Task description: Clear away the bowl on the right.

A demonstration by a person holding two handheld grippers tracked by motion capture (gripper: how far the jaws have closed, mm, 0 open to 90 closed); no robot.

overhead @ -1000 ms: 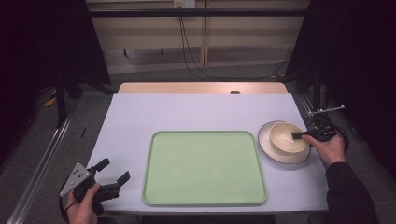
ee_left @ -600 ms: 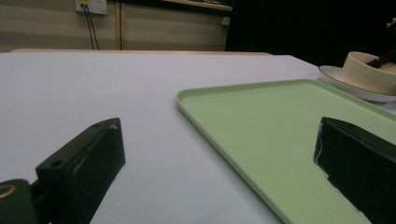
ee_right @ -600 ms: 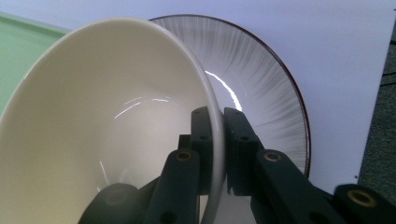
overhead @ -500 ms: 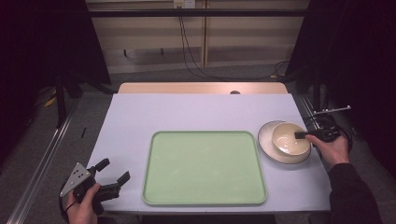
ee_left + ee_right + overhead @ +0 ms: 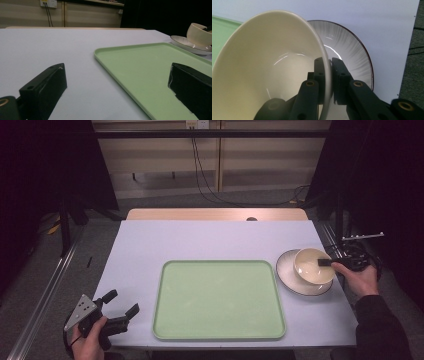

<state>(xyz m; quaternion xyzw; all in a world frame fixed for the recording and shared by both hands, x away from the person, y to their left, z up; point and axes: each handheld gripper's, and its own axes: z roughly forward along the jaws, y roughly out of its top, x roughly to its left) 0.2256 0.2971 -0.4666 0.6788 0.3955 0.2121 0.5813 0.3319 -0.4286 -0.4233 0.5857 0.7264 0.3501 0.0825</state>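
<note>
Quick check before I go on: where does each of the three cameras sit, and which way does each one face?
High view: above the near edge of the table, facing forward and down; both forearms, the left gripper and right gripper show.
Left gripper view: low over the table, between its open jaws, facing the green tray.
Right gripper view: along its jaws, shut on the rim of the cream bowl over the plate.
Shared: tray, bowl and plate show in all three.

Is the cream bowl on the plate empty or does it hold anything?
Empty. The right gripper view shows the bowl with a bare, glossy inside, its rim pinched by the right gripper over the plate.
</note>
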